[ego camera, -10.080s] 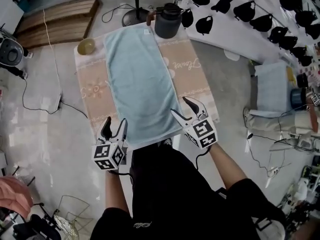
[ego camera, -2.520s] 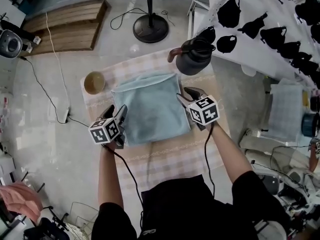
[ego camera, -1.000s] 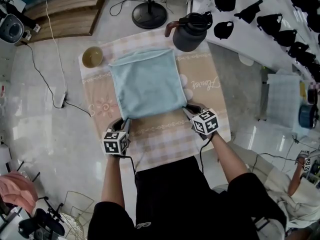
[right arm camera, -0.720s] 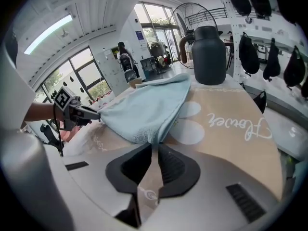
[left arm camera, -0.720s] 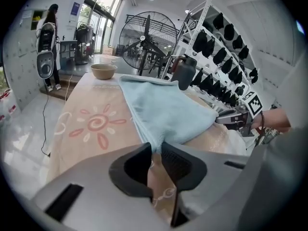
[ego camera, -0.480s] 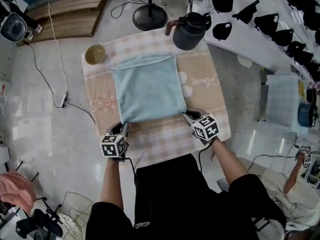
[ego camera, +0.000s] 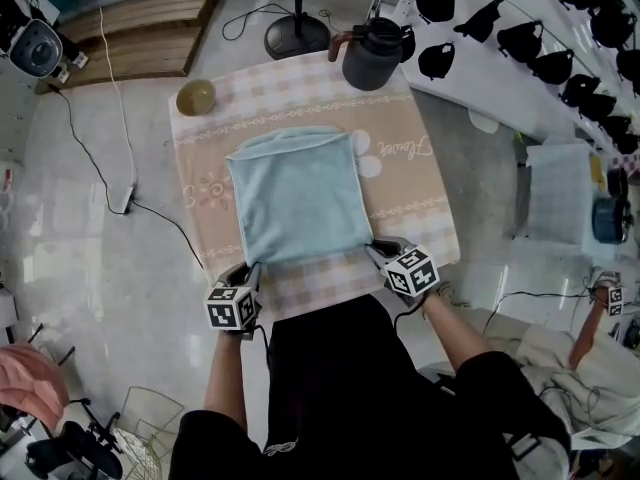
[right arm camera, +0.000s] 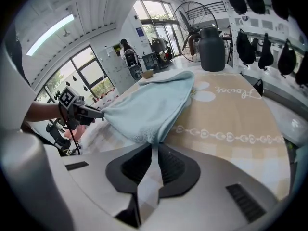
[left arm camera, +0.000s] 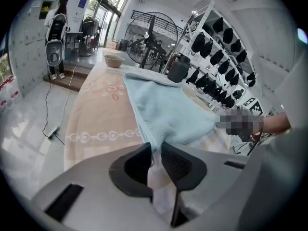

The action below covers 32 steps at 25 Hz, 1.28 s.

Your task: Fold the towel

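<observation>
I run 2 grippers, both clamped on 1 folded towel (ego camera: 298, 193). L gripper (ego camera: 246, 268) has near-left corner, R gripper (ego camera: 381, 251) near-right, its jaws just tightened. Towel lies mid tablecloth (ego camera: 410, 203). 1 jug (ego camera: 370, 56) and 1 bowl (ego camera: 195, 96) at far edge.

Left claw (ego camera: 246, 269) and right claw (ego camera: 377, 251) each clamp a near corner of the towel (ego camera: 297, 196).
Both claws point forward and steeply down, level with each other and well apart, their marker cubes towards the body. In each, the jaws stand almost together with towel cloth pressed between the pads; the right claw's jaws have just been closing on it. The forearms (ego camera: 225, 373) reach out from the torso, roughly parallel.
</observation>
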Tool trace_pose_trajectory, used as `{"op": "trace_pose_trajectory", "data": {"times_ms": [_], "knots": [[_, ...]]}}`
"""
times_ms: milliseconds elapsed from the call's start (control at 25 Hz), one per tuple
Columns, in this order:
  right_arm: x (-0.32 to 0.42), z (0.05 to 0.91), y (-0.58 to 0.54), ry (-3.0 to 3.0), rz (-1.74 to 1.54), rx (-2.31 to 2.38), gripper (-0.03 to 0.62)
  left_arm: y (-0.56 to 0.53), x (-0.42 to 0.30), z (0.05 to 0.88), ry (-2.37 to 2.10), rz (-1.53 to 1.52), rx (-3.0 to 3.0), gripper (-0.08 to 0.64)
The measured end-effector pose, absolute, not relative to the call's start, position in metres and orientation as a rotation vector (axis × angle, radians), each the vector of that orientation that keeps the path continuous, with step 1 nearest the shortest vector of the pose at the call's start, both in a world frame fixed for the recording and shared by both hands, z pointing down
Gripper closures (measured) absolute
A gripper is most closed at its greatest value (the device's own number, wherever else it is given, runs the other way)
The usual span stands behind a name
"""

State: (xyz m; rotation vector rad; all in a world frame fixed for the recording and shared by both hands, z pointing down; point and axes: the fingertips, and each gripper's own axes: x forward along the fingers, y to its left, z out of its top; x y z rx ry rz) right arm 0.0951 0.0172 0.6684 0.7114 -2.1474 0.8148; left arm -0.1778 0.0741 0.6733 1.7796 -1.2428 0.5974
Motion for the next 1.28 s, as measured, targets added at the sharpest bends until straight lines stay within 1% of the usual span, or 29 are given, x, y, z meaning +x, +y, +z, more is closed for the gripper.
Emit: {"op": "trace_pose_trajectory", "data": {"times_ms": [160,320,520,920,1280], "knots": [[0.098,0.665,0.039,-2.141,0.821,0.698,0.549,0.094,-0.176,0.662,-1.222,0.579,1.771,0.492],[0.099,0.646,0.045,-2.165,0.753,0.679,0.549,0.1,-0.173,0.642,-1.193,0.497,1.744,0.492],[0.099,0.613,0.033,-2.217,0.735,0.692,0.549,0.09,-0.179,0.616,-1.21,0.534,1.773,0.492],[0.086,0.558,-0.054,-2.289,0.726,0.765,0.549,0.0,-0.2,0.576,-1.303,0.398,1.763,0.492],[0.076,0.555,-0.125,-2.281,0.69,0.758,0.559,-0.08,-0.218,0.575,-1.358,0.409,1.75,0.492]]}}
